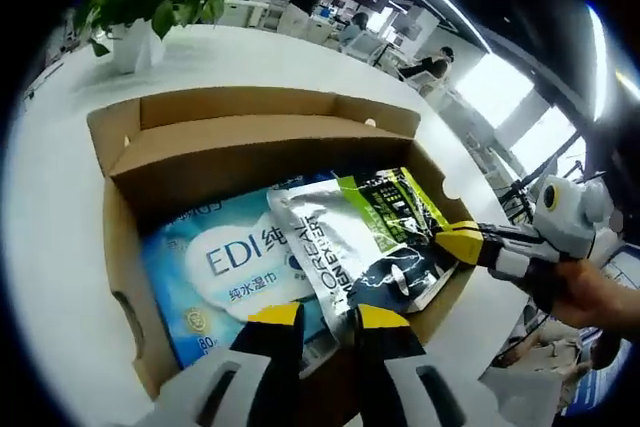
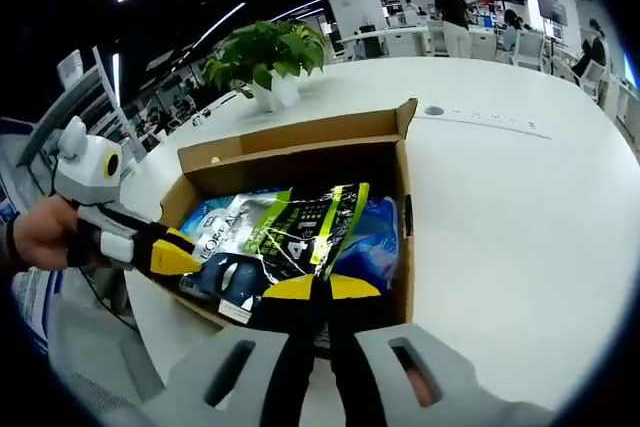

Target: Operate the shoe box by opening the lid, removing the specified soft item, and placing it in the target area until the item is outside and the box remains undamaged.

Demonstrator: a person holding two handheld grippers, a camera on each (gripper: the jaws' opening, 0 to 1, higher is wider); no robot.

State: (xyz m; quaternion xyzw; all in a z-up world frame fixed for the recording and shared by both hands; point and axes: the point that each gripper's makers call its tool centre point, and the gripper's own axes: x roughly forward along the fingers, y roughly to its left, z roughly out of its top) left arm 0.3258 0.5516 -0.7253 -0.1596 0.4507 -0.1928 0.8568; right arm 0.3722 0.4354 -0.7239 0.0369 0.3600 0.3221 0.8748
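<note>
Cardboard box [image 1: 125, 247] sits open on the counter [image 2: 500, 197], both grippers [image 1: 328, 315] [image 2: 312, 287] pinched onto the silver pouch [image 1: 345, 237] inside.

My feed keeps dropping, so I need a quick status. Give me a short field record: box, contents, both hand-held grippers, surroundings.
box: cardboard box, lid open, on white table
contents: silver-green pouch lying on blue wipes pack
left hand-held gripper: at pouch's near edge, jaws slightly apart; grip cannot be told
right hand-held gripper: shut on pouch's edge
surroundings: potted plant behind box; people at far desks
</note>
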